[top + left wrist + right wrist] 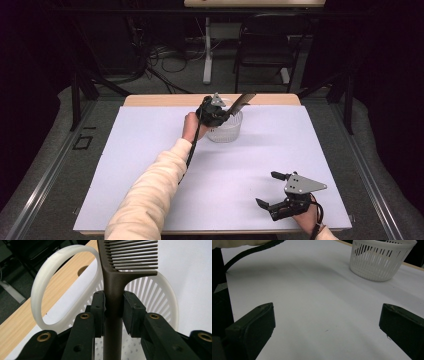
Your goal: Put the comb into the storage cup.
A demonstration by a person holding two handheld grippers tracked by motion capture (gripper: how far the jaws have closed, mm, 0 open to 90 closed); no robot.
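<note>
A white slotted plastic basket (226, 130) stands at the far middle of the white sheet. My left gripper (214, 114) hangs over its left rim, shut on the handle of a dark brown comb (242, 103). In the left gripper view the comb (113, 282) rises between the pads, teeth pointing right, with the basket (155, 293) and its looped handle (45, 282) behind. My right gripper (272, 190) rests open near the table's front right edge; between its jaws lies bare sheet. The basket (380, 261) sits far off at upper right in the right gripper view.
A white sheet (150, 165) covers most of the wooden table (160, 100). A cable (249, 250) trails from the left gripper along the person's sleeve (150, 195). Beyond the table stand a black chair (265, 45) and a desk leg among floor cables.
</note>
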